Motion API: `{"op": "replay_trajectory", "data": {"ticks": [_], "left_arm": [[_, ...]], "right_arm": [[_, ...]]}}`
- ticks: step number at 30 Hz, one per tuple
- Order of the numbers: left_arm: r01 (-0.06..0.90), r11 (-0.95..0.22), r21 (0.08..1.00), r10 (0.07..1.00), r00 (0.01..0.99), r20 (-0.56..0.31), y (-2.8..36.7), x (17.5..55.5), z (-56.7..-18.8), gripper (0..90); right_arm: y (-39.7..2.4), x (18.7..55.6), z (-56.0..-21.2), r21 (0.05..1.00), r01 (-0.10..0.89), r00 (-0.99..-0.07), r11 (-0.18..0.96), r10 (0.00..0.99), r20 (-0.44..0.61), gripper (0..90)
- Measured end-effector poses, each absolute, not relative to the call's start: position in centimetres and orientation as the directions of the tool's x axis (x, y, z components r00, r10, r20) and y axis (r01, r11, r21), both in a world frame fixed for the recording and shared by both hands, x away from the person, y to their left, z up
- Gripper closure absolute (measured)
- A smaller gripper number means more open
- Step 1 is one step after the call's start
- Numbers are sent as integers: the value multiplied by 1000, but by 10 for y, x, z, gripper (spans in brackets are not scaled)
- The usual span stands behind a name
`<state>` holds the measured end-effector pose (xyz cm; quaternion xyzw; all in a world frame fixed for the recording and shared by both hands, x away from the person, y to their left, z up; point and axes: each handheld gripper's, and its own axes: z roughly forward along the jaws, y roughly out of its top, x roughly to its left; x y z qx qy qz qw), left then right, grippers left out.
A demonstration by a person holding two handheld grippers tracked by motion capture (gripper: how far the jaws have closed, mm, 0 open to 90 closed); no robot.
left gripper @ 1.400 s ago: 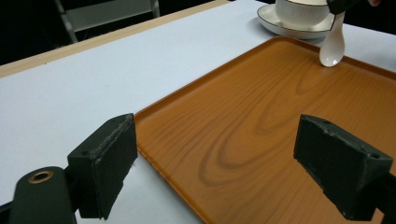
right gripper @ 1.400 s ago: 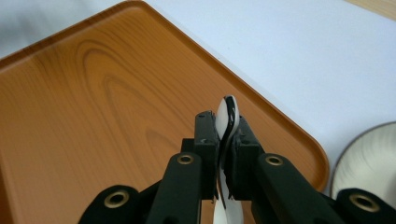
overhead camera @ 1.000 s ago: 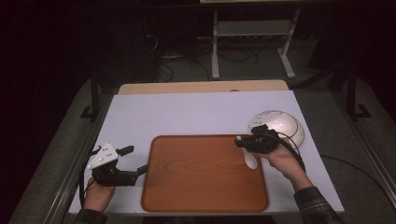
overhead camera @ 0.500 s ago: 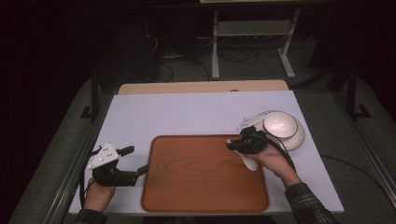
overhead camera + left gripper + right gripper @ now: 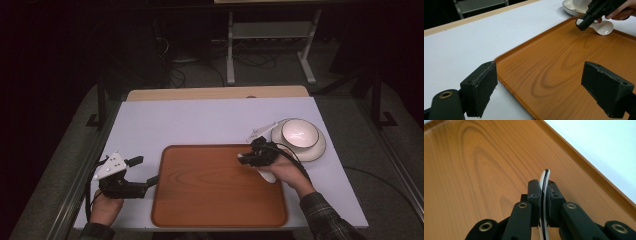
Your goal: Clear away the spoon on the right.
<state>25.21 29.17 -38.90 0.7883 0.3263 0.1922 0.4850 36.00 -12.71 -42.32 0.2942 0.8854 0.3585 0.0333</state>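
My right gripper [image 5: 243, 159] is shut on a white ceramic spoon [image 5: 267, 175] with a dark-edged rim. It holds the spoon low over the right part of the brown wooden tray [image 5: 220, 200]. In the right gripper view the spoon's thin edge [image 5: 546, 176] stands pinched between the two pads of the right gripper [image 5: 544, 187], with tray wood beneath. The left gripper view shows the spoon's bowl [image 5: 602, 27] behind the right gripper [image 5: 586, 21]. My left gripper [image 5: 150, 180] rests open at the tray's left edge, nothing between the jaws of the left gripper [image 5: 544, 90].
A white bowl [image 5: 299, 134] sits on a white plate [image 5: 315, 150] on the white tabletop [image 5: 200, 120], just right of the tray's far corner. A metal stand [image 5: 270, 30] is on the floor beyond the table.
My right gripper has moved left and down with the spoon, from beside the bowl to over the tray's right side. The left gripper has stayed put.
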Motion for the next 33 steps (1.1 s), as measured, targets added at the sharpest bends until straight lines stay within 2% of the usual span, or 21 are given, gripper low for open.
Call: {"op": "replay_trajectory", "data": {"ticks": [17, 25, 27, 28, 29, 33], "left_arm": [[327, -345, 880, 676, 736, -9, 283, 257, -392, 129], [328, -347, 879, 679, 734, -6, 283, 257, -392, 129], [326, -342, 881, 680, 733, -7, 284, 257, -391, 129], [323, -338, 884, 683, 730, -6, 284, 257, -390, 129], [323, -338, 884, 683, 730, -6, 284, 257, -390, 129], [319, -347, 882, 678, 735, 1, 284, 256, -390, 129]], "right_arm": [[-119, 362, -436, 611, 476, -842, 633, 529, 108, 760], [-117, 360, -438, 603, 445, -857, 662, 510, 73, 684], [-117, 359, -437, 609, 441, -859, 660, 506, 74, 649], [-118, 357, -436, 614, 442, -859, 654, 506, 80, 589], [-118, 357, -436, 614, 442, -859, 654, 506, 80, 589], [-118, 354, -433, 633, 439, -856, 638, 511, 79, 405]]}}
